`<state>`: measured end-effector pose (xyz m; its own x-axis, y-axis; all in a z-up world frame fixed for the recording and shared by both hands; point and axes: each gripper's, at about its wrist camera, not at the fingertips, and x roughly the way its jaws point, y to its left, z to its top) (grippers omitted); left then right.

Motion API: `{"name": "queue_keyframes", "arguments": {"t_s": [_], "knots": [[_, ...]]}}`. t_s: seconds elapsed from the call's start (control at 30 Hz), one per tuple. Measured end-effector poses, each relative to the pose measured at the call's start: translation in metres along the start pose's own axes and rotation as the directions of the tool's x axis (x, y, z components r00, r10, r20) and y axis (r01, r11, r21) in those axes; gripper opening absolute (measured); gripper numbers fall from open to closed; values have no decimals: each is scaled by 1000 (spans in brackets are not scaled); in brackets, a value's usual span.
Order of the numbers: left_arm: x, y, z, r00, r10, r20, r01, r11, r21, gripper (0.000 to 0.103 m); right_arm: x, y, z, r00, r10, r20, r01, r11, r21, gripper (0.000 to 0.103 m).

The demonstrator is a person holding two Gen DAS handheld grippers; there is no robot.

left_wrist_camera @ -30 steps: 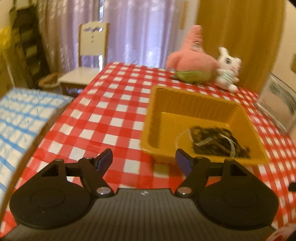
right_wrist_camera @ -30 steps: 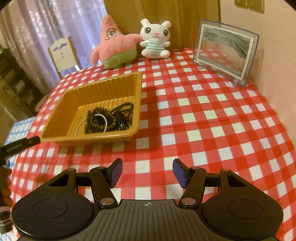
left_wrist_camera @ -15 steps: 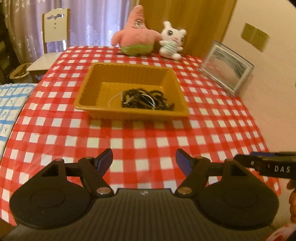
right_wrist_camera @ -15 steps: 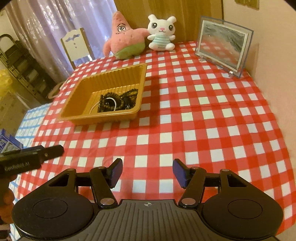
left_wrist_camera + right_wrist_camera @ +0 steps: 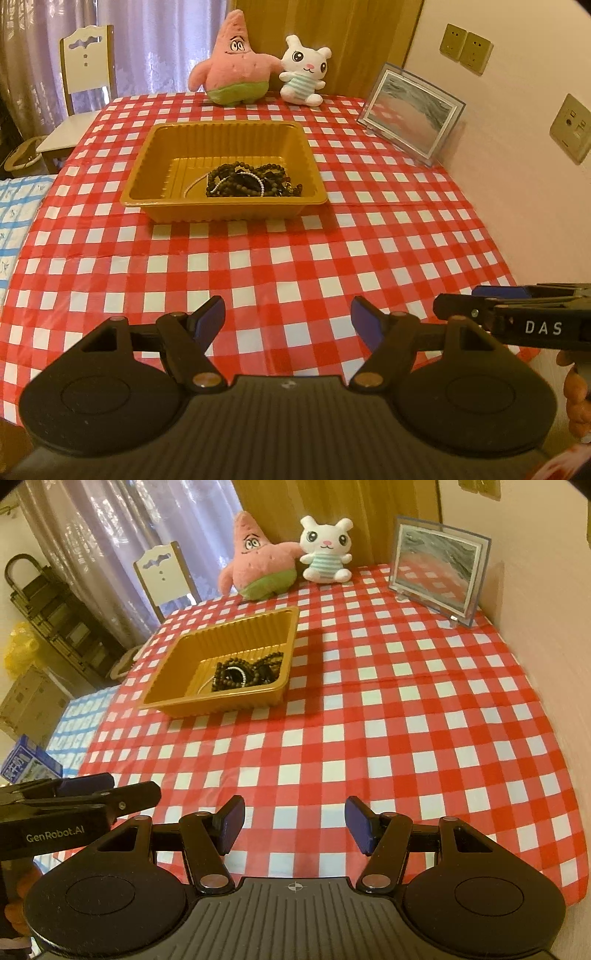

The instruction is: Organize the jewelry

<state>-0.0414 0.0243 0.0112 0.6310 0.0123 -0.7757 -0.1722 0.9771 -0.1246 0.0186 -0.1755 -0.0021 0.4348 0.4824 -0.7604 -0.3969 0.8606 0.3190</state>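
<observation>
Left gripper [image 5: 288, 319] hangs over the near edge of the table [image 5: 388, 258], jaws spread w/ nothing between them; right gripper [image 5: 294, 823] sits alongside, also spread and empty, over the same near strip of checked cloth. Each one shows at the side of the other's view, so the two are close together w/ little room between.

Jewelry [image 5: 251, 181], a tangle of dark bead strings plus a pale strand, lies inside the yellow tray [image 5: 221, 212], bunched toward its near right corner; left half of the tray floor is bare. Tray stands mid-table, toward the left edge, well apart from both grippers; wide open cloth runs from its near rim to the grippers, and more on the right side toward the wall.

Far edge is crowded: pink star plush [image 5: 236, 62] and white bunny plush [image 5: 304, 72] touching each other; framed picture [image 5: 410, 114] upright near the far right corner, close to the wall. A chair [image 5: 85, 70] stands beyond the far left corner.
</observation>
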Motion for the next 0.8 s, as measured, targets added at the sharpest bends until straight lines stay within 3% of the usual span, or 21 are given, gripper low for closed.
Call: {"name": "queue_keyframes", "arguments": {"t_s": [0.8], "knots": [[-5,6,-3,1000,7,0,-7,1000,-8,73,7,11,-2,1000,12,-16,-13,999,-40,60]]}}
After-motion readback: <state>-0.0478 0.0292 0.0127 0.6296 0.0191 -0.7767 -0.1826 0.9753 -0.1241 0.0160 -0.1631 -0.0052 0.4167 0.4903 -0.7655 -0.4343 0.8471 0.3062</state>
